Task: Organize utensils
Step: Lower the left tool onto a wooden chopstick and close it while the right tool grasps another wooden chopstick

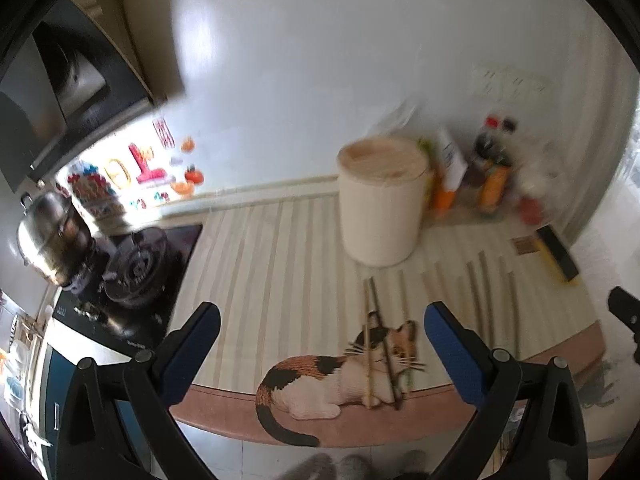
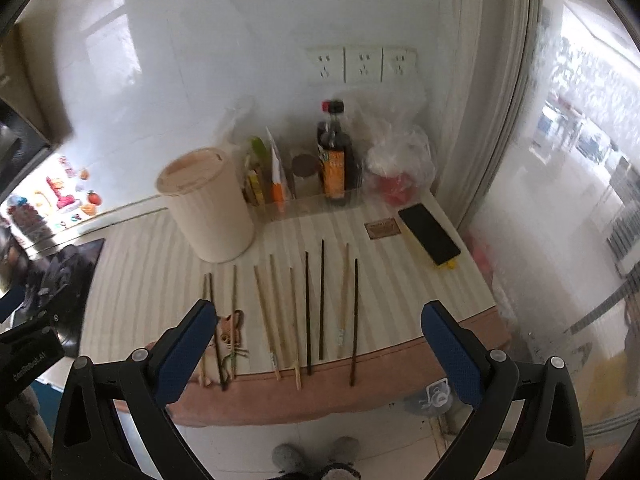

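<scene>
Both my claws hang released over the counter's (image 2: 400, 280) front edge: left claw (image 1: 322, 338), right claw (image 2: 316, 334). The chopsticks (image 2: 308, 312) lie in loose rows on the striped mat, probably spread for pairing, just before the lidded canister (image 2: 208, 204)

Wooden chopsticks (image 2: 276, 316), woven striped mat (image 2: 160, 280), glossy wall tiles (image 2: 240, 20).

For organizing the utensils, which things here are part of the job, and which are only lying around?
Part of the job:
- chopsticks laid out on the mat
- cream container
- left gripper, open
- right gripper, open

Only lying around:
- phone
- sauce bottle
- plastic bag
- steel pot
</scene>
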Demonstrator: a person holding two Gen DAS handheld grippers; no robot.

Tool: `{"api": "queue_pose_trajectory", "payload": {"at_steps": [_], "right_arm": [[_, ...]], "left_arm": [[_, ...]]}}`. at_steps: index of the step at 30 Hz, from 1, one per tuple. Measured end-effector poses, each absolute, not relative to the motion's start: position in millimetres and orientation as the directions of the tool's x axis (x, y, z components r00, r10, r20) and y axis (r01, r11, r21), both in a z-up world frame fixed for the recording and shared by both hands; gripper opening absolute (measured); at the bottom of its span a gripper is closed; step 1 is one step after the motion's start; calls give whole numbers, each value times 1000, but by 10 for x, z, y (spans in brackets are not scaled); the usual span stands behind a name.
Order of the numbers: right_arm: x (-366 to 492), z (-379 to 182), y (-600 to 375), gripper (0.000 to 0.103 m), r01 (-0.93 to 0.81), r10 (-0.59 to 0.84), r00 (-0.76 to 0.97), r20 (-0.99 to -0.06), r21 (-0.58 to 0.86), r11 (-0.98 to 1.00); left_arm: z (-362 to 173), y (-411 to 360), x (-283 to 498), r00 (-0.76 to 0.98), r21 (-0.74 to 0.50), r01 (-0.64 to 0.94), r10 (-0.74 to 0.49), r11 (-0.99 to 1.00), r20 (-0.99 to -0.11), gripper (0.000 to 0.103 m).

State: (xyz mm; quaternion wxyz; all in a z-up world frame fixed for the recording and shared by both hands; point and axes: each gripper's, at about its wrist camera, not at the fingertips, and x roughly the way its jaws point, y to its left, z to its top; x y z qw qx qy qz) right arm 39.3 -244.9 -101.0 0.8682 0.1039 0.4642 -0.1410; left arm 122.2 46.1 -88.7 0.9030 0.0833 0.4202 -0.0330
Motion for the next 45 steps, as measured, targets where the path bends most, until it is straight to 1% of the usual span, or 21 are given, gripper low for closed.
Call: {"api": "queue_pose_trajectory", "payload": {"at_steps": [1, 3, 7, 9, 11, 13, 14, 15, 16, 17, 19, 25, 27, 28, 29, 33, 37, 39, 41, 42, 45], "right_arm": [[452, -1109, -2441, 90, 344, -148, 516, -843, 46, 938], [622, -1395, -2430, 77, 340, -122, 476, -871, 54, 939], [914, -1911, -2459, 73, 334, -19, 401, -916, 127, 934], [1065, -2152, -2461, 73, 325, -2, 365, -931, 126, 937], [1248, -2440, -2465, 72, 301, 18, 322, -947, 120, 946], [1420, -2711, -2468, 59, 269, 38, 283, -959, 117, 956], [1480, -2799, -2465, 56, 259, 46, 268, -962, 118, 959], [1556, -2923, -2476, 48, 247, 58, 252, -966, 123, 961], [1628, -3033, -2485, 40, 238, 73, 232, -970, 129, 963], [1705, -3146, -2506, 38, 230, 90, 213, -973, 139, 963], [1839, -3334, -2551, 38, 221, 110, 182, -977, 149, 964], [2211, -3823, -2594, 38, 200, 166, 72, -984, 177, 964], [2303, -3953, -2593, 38, 196, 185, 44, -982, 190, 962], [2345, -4013, -2590, 38, 194, 186, 29, -982, 188, 963], [2393, -4072, -2593, 38, 192, 184, 12, -983, 182, 964], [2512, -4247, -2550, 38, 173, 196, -48, -980, 185, 967], [2597, -4316, -2439, 38, 121, 148, -82, -986, 138, 983], [2616, -4322, -2401, 37, 109, 125, -85, -988, 115, 987], [2630, -4315, -2383, 24, 98, 89, -84, -993, 80, 992], [2627, -4309, -2390, 12, 92, 75, -83, -994, 67, 994], [2551, -4354, -2382, 9, 115, 143, -137, -980, 128, 985]], "left_arm": [[-1022, 501, 1328, 620, 115, 123, 14, 986, -785, 103], [-1250, 539, 1504, 555, 95, 122, 11, 988, -832, 102], [-1845, 535, 1890, 383, 30, 140, -26, 990, -924, 93], [-2118, 504, 2039, 305, -3, 138, -45, 990, -951, 84], [-2403, 454, 2166, 236, -30, 130, -60, 991, -970, 82], [-2601, 378, 2257, 195, -30, 124, -54, 992, -979, 79], [-2728, 317, 2300, 170, -35, 128, -57, 991, -984, 76], [-2812, 278, 2344, 152, -33, 128, -53, 991, -987, 72], [-2914, 222, 2373, 131, -30, 130, -47, 991, -990, 63], [-3021, 172, 2408, 108, -27, 132, -42, 991, -993, 49], [-3165, 122, 2456, 79, -17, 122, -27, 992, -997, 35], [-3436, 32, 2509, 34, 12, 79, 10, 997, -999, 35], [-3463, 28, 2505, 36, 0, 69, -2, 998, -999, 24], [-3467, 27, 2498, 42, -3, 65, -5, 998, -999, 11], [-3477, 27, 2490, 44, -2, 67, -5, 998, -999, 5], [-3501, 138, 2479, 27, -14, 25, -15, 1000, -1000, 5], [-3557, 362, 2466, 5, -48, -52, -48, 998, -999, 5], [-3613, 424, 2419, -2, -65, -52, -65, 997, -998, 5], [-3634, 446, 2400, -7, -65, -26, -65, 998, -998, 5], [-3636, 464, 2463, -10, -64, -12, -64, 998, -998, 7], [-3700, 444, 2367, -14, -50, 28, -50, 998, -999, 8]]}}
